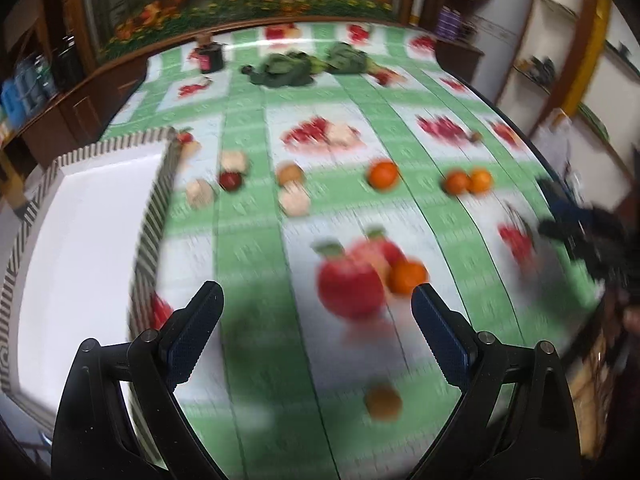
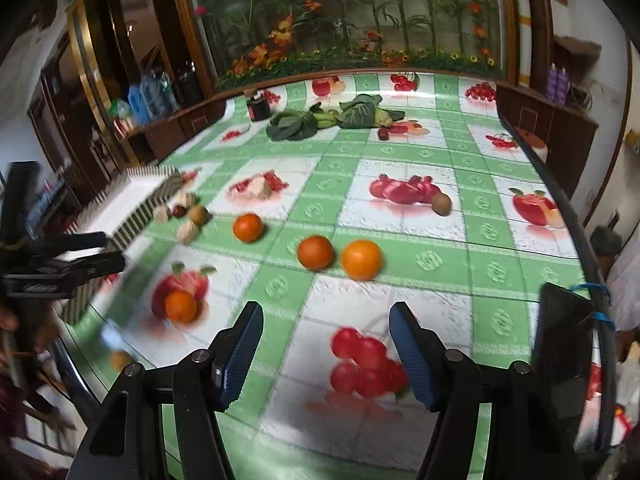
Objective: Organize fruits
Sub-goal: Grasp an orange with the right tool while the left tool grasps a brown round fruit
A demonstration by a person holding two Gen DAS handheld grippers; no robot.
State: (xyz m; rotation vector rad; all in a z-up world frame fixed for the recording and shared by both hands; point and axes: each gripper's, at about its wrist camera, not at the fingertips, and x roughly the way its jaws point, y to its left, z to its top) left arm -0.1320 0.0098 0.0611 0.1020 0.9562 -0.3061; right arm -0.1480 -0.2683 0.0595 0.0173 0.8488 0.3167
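Several oranges lie on the fruit-print tablecloth: one (image 1: 407, 277) just ahead of my left gripper (image 1: 318, 302), one mid-table (image 1: 383, 175), and a touching pair (image 1: 468, 182). In the right wrist view the pair (image 2: 340, 258) lies ahead of my right gripper (image 2: 326, 330), with other oranges further left (image 2: 248, 227) and near left (image 2: 181, 306). Kiwis sit by the near edge (image 1: 383, 402) and far right (image 2: 441, 203). A white tray with striped rim (image 1: 154, 216) stands at left. Both grippers are open and empty. The left view is blurred.
Small fruits and pale chunks (image 2: 188, 216) cluster beside the tray corner. Leafy greens (image 2: 324, 118) and a dark jar (image 2: 258, 106) sit at the table's far side. A dark phone-like object (image 2: 564, 344) stands at the right table edge. Wooden cabinets surround the table.
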